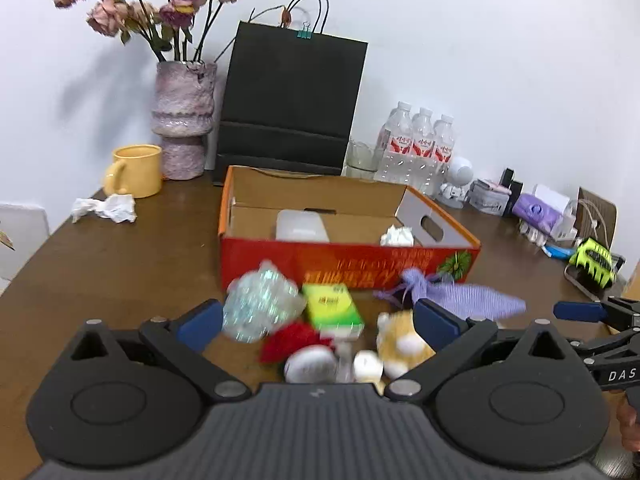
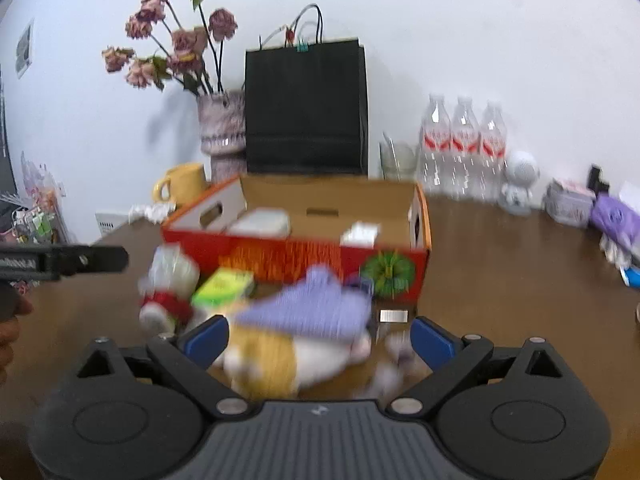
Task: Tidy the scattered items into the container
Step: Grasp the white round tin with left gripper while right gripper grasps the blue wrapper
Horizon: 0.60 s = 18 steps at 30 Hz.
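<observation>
Blue pads tip both grippers, and both sets of jaws stand spread wide with nothing pinched. The left gripper [image 1: 318, 322] hangs over a heap of small things on the brown table [image 1: 112, 264]: between its fingers lie a crinkly foil ball [image 1: 258, 304], a green packet [image 1: 332, 308], a red-and-white plush [image 1: 304, 350] and a yellow plush [image 1: 400, 344], none touched by the pads as far as the blur shows. Just past its right finger a lilac pouch [image 1: 460, 294] lies flat.

The right gripper [image 2: 320, 338] has the yellow plush [image 2: 272, 360] and the lilac pouch [image 2: 316, 308] between its released fingers; the view is smeared, so contact cannot be told. Left of its left finger sit the green packet [image 2: 224, 286] and the red-and-white plush [image 2: 168, 300], and further left the other gripper's finger juts in, with part of a hand [image 2: 10, 332] at the edge.

Beyond both sets of fingers, just behind the heap, stands the container: an open red box [image 1: 348, 260] with a cardboard inside. It holds a pale plastic case [image 1: 302, 226] and a crumpled tissue [image 1: 398, 236].

Behind the box a black bag [image 1: 292, 108] leans at the wall, with a vase [image 1: 182, 120] of dried roses and a yellow mug [image 1: 136, 170] to its left and three water bottles [image 1: 420, 148] to its right. A crumpled paper [image 1: 106, 208] lies near the mug.
</observation>
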{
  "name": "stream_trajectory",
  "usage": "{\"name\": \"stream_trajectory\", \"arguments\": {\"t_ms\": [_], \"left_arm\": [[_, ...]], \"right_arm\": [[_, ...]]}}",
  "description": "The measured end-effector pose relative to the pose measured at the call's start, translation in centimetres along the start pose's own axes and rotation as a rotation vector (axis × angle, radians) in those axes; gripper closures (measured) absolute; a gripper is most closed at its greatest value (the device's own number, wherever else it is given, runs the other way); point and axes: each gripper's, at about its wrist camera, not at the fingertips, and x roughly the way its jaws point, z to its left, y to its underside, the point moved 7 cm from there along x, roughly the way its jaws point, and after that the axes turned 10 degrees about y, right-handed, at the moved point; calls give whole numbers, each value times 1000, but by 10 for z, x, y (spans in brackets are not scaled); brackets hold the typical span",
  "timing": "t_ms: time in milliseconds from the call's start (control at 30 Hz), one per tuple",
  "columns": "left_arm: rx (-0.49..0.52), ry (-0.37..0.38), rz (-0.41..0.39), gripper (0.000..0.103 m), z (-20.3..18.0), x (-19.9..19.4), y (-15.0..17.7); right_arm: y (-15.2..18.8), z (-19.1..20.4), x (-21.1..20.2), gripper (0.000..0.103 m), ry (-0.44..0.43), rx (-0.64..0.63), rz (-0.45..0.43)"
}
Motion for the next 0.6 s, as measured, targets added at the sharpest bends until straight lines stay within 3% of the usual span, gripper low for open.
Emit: {"name": "stream_trajectory", "arguments": {"t_ms": [300, 600], "left_arm": [[-63, -51, 29, 0, -3, -21, 48], [-32, -82, 65, 0, -7, -10, 56]], "right_arm": [[49, 11, -16, 5, 32, 25, 33], [59, 17, -6, 5, 52, 9, 69]]}}
